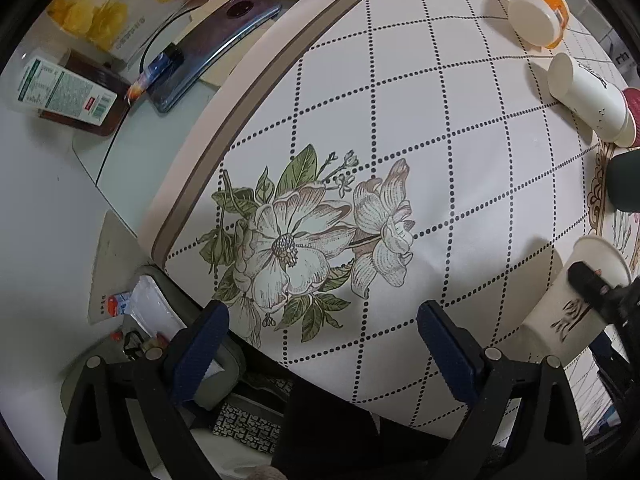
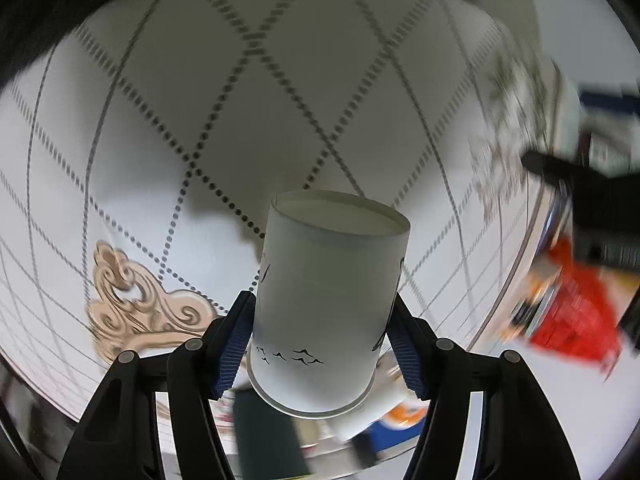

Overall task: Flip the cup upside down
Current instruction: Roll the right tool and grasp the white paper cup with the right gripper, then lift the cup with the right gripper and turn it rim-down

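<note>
My right gripper [image 2: 320,336] is shut on a white paper cup [image 2: 324,304] with small black bird marks. The cup is held above the tablecloth with its flat base pointing away from the camera and its rim toward it. In the left wrist view the same cup [image 1: 572,300] shows at the right edge, base up and tilted, with a black finger [image 1: 592,284] of the right gripper across it. My left gripper [image 1: 320,344] is open and empty over the flower print near the table's edge.
A round table [image 1: 400,100] has a white cloth with dotted diamonds. A stack of paper cups [image 1: 588,96] and an orange-and-white tub [image 1: 540,12] lie on their sides at the far right. A dark cup [image 1: 624,180] is at the right edge. A phone [image 1: 208,48], boxes and clutter lie beyond the table at left.
</note>
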`<state>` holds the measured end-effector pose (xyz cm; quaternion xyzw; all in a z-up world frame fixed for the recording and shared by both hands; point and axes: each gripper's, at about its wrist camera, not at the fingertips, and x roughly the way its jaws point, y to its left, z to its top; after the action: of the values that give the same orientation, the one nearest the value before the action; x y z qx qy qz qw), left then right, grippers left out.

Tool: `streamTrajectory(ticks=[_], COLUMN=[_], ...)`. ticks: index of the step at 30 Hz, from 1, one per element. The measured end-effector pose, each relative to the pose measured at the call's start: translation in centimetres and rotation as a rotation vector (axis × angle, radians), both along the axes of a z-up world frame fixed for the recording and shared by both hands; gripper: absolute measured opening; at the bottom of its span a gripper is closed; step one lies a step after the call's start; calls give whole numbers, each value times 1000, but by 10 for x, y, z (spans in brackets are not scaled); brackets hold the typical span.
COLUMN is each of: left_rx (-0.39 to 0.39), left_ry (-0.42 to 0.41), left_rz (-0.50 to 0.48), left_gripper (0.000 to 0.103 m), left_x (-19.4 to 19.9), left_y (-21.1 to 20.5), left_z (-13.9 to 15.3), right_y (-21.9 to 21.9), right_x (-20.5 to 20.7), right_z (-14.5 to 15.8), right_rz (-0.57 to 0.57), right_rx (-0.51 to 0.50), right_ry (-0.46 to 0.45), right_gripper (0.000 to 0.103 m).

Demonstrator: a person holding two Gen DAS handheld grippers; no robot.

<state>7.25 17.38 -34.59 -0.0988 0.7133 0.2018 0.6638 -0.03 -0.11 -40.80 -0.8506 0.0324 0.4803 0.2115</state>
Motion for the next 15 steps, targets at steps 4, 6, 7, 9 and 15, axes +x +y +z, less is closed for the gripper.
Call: streamTrajectory(ticks=[4, 6, 7, 9, 15], left_rx=[3, 7, 8, 12, 12], left_ry=[-5, -9, -11, -12, -18], left_rz=[-38, -59, -73, -97, -163], left_gripper=[97, 97, 97, 97, 97], left_x=[8, 13, 15, 20, 30], left_y=[-5, -9, -11, -17, -35], left_z=[5, 8, 10, 13, 16], right_y=[12, 16, 18, 20, 12], right_x=[9, 14, 17, 22, 37], right_z=[11, 15, 17, 20, 24], right_rz=[-210, -321, -374, -490, -823], right_rx=[36, 50, 56, 63, 68], right_ry=[35, 53, 66, 94, 191], right_gripper=[67, 67, 67, 67, 67])
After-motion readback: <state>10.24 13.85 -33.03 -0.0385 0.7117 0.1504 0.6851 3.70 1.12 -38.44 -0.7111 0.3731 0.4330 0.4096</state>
